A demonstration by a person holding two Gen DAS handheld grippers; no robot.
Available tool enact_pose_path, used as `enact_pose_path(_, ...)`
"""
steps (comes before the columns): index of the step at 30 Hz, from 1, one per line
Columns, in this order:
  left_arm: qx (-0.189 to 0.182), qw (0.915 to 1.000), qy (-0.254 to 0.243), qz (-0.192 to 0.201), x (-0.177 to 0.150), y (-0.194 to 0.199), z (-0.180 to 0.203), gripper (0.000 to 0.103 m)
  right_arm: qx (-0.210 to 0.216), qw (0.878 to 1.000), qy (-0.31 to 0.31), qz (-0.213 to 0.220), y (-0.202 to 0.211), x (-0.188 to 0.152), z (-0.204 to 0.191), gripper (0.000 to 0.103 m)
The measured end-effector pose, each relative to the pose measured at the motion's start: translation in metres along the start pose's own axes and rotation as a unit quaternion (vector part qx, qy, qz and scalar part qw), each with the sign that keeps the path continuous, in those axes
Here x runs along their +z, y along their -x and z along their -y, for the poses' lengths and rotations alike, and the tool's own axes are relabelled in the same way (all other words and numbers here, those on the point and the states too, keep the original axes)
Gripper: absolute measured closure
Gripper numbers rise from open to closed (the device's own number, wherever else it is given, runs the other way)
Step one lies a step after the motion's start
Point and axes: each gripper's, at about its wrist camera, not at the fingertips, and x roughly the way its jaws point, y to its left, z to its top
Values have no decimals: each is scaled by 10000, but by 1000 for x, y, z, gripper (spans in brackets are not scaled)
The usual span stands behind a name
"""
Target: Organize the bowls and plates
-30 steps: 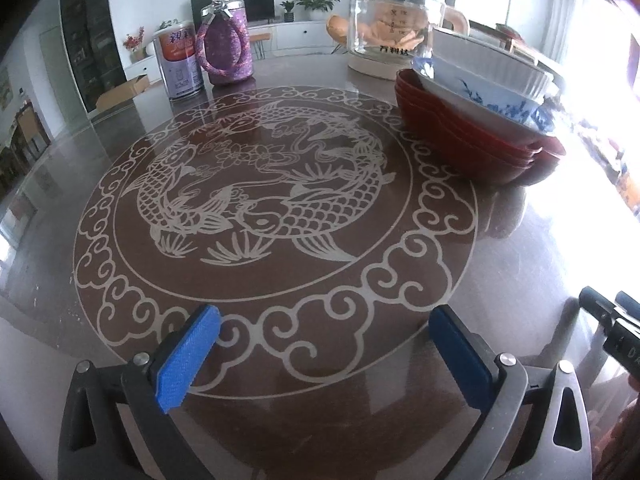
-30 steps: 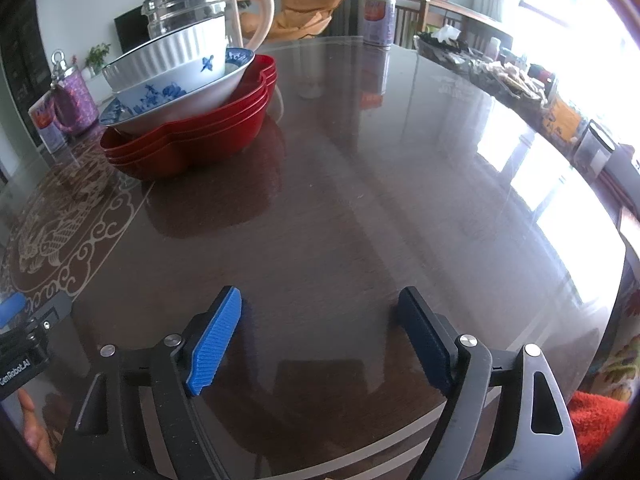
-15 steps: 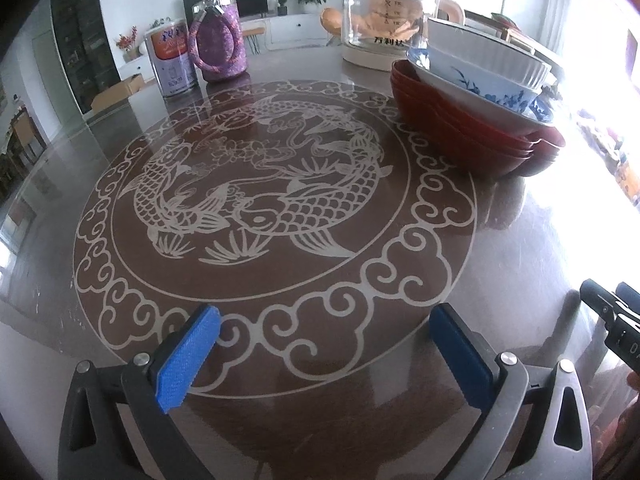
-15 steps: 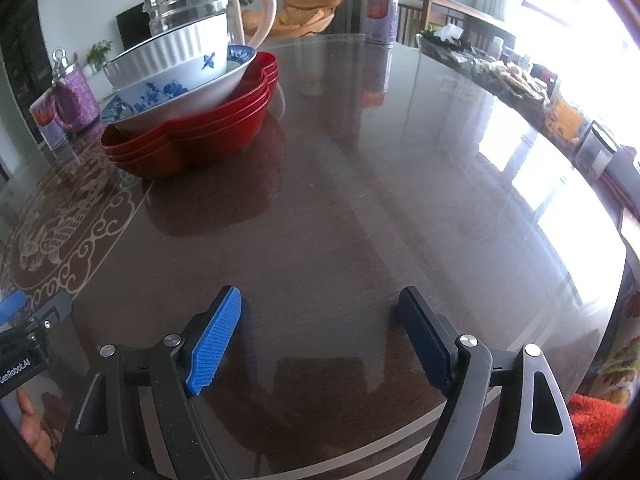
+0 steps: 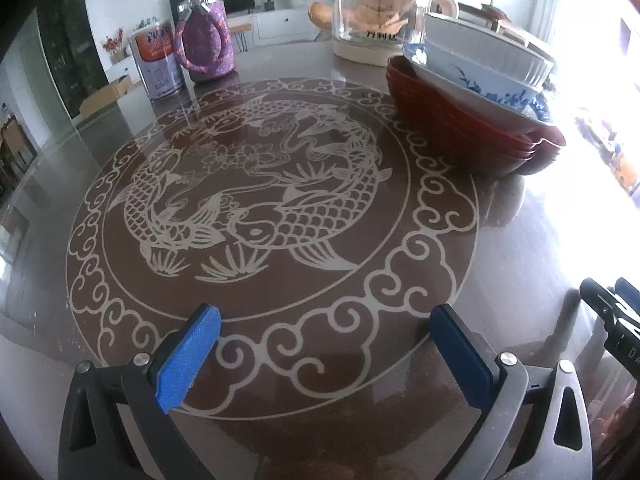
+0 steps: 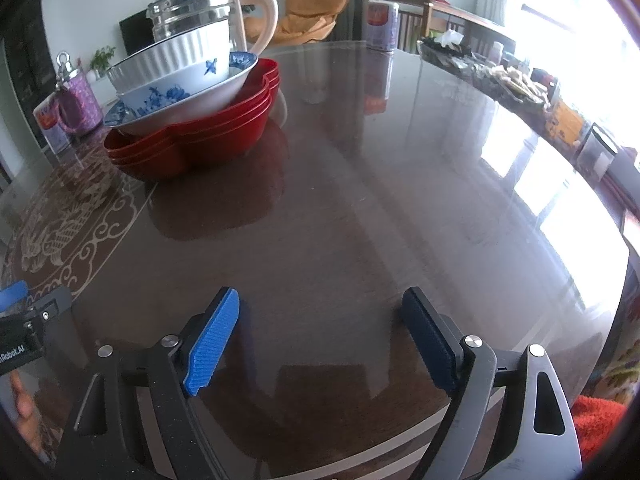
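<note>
1. The left gripper (image 5: 324, 344) hangs low over the near edge of the glass-topped table (image 6: 400, 200), jaws released and wide apart, holding nothing.
2. The right gripper (image 6: 320, 332) sits just beside it, also spread wide and empty.
3. The dishes stand in one stack at the far side: red plates (image 6: 200, 144) at the bottom, a blue-and-white bowl (image 6: 180, 96) in them, a white ribbed bowl (image 6: 176, 56) on top.
4. From the left camera the stack is far right, beside the fish design (image 5: 256, 204) under the glass.
5. Behind it stands a glass kettle (image 5: 380, 12) with printed characters too small to read.
6. Far left are a tin (image 5: 156, 64) with a red label, its writing blurred, and a purple jar (image 5: 206, 46).
7. The left gripper's body shows lettering ending "Robot.AI" in the right camera's view.
</note>
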Motion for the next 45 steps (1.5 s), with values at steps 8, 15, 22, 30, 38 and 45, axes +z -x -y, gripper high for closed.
enact_pose_path(8, 171, 9998, 17, 48, -2, 12, -5, 1, 60, 9996, -269, -7, 9, 3, 10, 18)
enact_pose_path(15, 435, 9930, -220, 1080, -14, 98, 7, 0, 27, 9958, 1, 912, 88, 12, 8, 18)
enact_pose_path(22, 483, 9845, 3, 1686, -7, 161, 14, 0, 202, 9917, 459, 1185, 160, 23, -7, 18)
enact_pose_path(30, 615, 9801, -4, 1887, -5, 196, 23, 0, 228, 9899, 542, 1290, 187, 14, -14, 18)
enact_pose_path(38, 668, 9806, 93, 1840, -7, 205, 25, 0, 221, 9900, 493, 1306, 187, 8, -11, 18)
enact_pose_path(45, 692, 9803, 93, 1848, -8, 209, 28, 0, 193, 9872, 610, 1463, 197, 5, -16, 18)
